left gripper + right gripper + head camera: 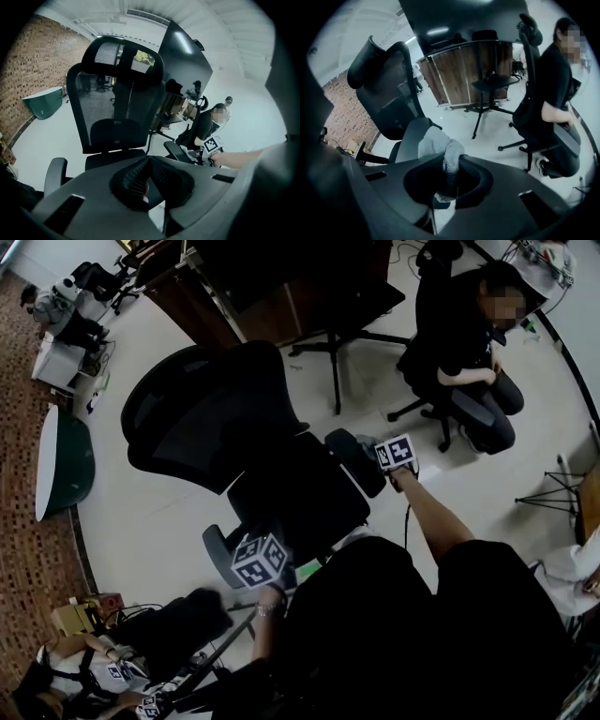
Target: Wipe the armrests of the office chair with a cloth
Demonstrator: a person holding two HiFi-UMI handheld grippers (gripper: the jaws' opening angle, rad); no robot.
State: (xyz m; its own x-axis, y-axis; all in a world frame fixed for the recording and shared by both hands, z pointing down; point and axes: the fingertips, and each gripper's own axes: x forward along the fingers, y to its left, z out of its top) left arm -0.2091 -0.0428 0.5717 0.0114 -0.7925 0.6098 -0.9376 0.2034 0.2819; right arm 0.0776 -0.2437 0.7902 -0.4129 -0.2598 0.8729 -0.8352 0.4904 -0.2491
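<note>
Centrally in the head view stood the office chair point(234, 427), seat toward the person. Right of the seat, its armrest point(408, 138) lay under the right gripper point(450, 165), which was clamped on the grey cloth point(433, 140). The cloth rested on the pad, apparently for wiping. Lower left, the left gripper point(148, 180) hung near the other armrest point(55, 171), jaws together on nothing, seemingly idle.
</note>
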